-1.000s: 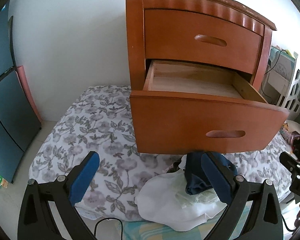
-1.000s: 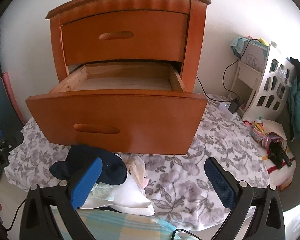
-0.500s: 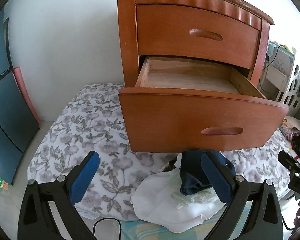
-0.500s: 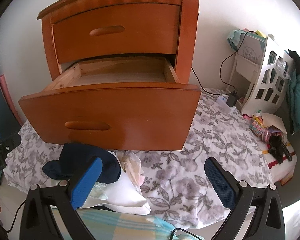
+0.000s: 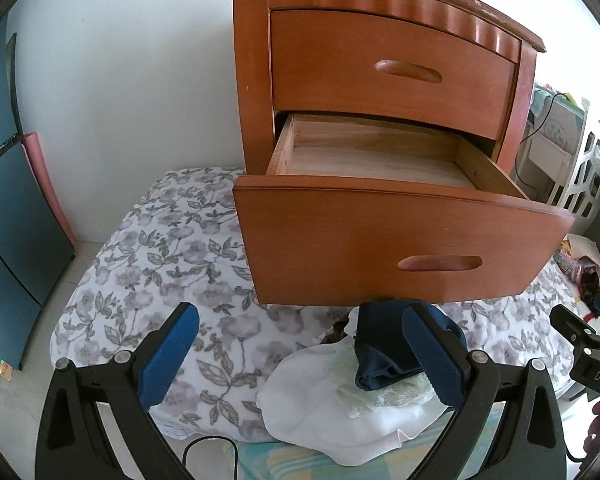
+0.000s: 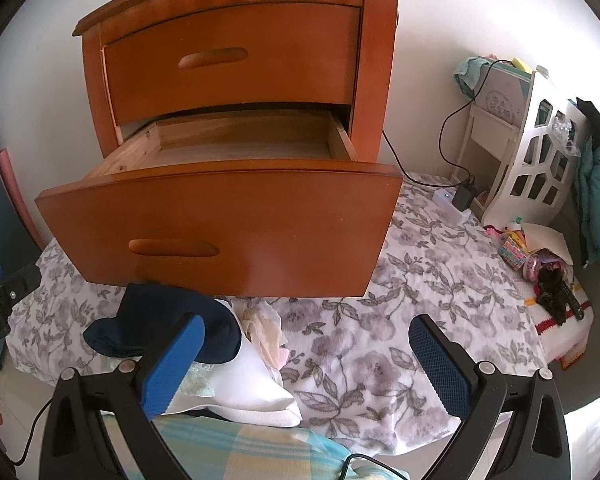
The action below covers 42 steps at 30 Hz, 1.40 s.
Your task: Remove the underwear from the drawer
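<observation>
A wooden nightstand stands on a floral sheet, its lower drawer (image 5: 380,236) (image 6: 228,232) pulled out; the part of its inside that shows holds only bare wood. In front of the drawer lies a pile of clothes: dark navy underwear (image 5: 384,344) (image 6: 156,320) on top of white garments (image 5: 332,404) (image 6: 236,392). My left gripper (image 5: 300,352) is open, its right finger in front of the navy piece, holding nothing. My right gripper (image 6: 306,364) is open over the sheet, its left finger beside the pile.
The floral sheet (image 5: 160,264) (image 6: 420,292) covers the floor area. A dark panel (image 5: 4,216) stands at left. A white cut-out stand (image 6: 532,156), a charger with cable (image 6: 460,196) and small clutter (image 6: 540,268) are at right. A checked cloth (image 6: 228,448) lies near me.
Both views have drifted slightly, the nightstand shifting left and up in the frames. The clothes pile and open drawer stay as they were; both grippers remain open.
</observation>
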### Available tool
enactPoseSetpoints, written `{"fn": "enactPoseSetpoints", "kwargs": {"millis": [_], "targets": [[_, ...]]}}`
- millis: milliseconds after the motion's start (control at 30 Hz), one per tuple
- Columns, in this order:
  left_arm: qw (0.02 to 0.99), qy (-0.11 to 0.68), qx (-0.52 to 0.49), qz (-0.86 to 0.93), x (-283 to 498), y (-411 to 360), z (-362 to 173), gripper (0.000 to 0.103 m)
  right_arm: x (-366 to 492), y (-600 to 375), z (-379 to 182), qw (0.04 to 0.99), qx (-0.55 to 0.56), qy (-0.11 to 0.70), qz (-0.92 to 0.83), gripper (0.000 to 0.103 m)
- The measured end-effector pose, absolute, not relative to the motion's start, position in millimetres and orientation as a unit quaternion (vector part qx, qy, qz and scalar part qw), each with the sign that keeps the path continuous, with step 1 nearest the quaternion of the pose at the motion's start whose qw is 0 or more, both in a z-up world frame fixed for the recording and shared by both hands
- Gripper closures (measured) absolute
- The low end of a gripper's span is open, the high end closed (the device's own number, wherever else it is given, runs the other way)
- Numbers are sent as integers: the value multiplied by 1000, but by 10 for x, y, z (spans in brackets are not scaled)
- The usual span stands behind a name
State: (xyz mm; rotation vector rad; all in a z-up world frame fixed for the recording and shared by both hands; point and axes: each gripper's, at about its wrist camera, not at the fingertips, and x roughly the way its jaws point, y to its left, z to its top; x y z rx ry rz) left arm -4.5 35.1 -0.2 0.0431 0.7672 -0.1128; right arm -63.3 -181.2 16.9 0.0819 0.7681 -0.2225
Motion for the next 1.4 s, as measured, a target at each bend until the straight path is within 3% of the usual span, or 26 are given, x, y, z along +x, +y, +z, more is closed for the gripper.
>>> {"fn": "enactPoseSetpoints", "kwargs": {"millis": [1400], "targets": [[934, 350, 49, -47, -136, 300, 42, 2, -655, -1825, 175, 918, 42, 377, -112, 0]]}}
